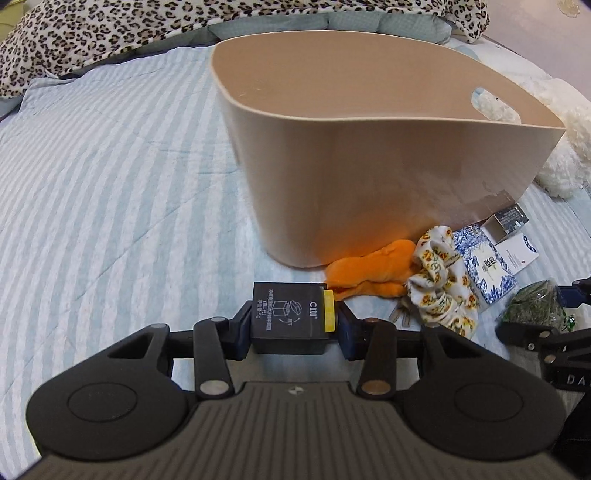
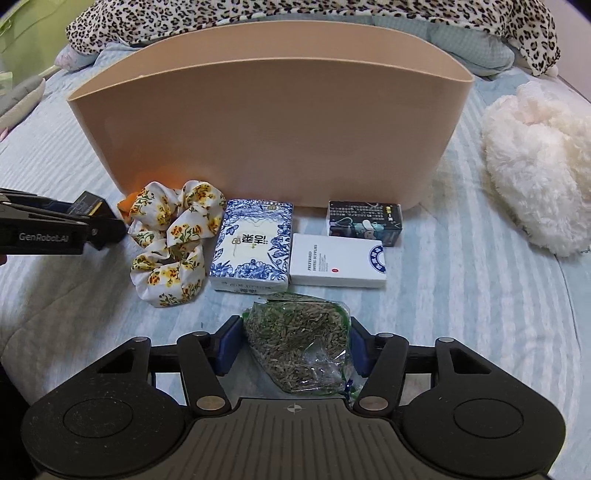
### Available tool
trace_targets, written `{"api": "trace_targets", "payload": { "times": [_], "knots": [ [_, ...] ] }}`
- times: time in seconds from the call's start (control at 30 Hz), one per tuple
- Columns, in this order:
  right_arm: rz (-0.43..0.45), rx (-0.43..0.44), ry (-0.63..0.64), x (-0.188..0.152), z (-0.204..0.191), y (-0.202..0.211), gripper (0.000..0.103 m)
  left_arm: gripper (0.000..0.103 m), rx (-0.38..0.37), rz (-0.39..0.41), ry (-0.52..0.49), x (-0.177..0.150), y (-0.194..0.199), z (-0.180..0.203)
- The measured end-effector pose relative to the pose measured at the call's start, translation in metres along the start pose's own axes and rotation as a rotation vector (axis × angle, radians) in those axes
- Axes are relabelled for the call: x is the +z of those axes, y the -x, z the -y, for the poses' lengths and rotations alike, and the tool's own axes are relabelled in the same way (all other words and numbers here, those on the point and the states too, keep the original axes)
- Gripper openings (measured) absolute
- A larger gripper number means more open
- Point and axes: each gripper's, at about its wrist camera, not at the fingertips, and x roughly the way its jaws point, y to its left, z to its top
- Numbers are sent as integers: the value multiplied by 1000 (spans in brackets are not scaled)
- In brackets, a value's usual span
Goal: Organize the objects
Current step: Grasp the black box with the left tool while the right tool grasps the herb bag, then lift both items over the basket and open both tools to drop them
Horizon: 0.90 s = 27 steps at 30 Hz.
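Note:
My left gripper [image 1: 293, 319] is shut on a small black box with a yellow end [image 1: 290, 317], held just above the striped bed in front of the beige tub [image 1: 369, 177]. My right gripper [image 2: 295, 341] is shut on a clear bag of dried green herbs [image 2: 301, 341]. The left gripper with its black box also shows at the left of the right wrist view [image 2: 92, 218]. In front of the tub [image 2: 273, 129] lie a floral scrunchie [image 2: 173, 240], a blue-and-white tissue pack [image 2: 253, 247], a white box [image 2: 338, 262] and a dark small box [image 2: 364, 221].
An orange plush piece [image 1: 373, 269] lies against the tub's base. A white fluffy toy [image 2: 539, 166] sits to the right. Leopard-print bedding [image 2: 295, 14] lies behind the tub. The bed cover [image 1: 110, 184] is light blue striped.

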Motion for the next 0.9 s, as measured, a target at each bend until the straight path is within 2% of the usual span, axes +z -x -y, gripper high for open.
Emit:
{"api": "trace_targets", "payload": {
  "times": [0.17,0.4,0.7,0.9],
  "knots": [
    [27,7,-19,1,1,13,54,47,-1,15,-4,-4,17,2],
    [126,0,-37,8,12,42,54,47,16,68,-1,9,47,2],
    [281,8,-92,53,29,87,54,47,65,268,33,55,92,11],
    [381,-3,-137,94,33,98,54,47,114,371,49,89,94,30]
  ]
}}
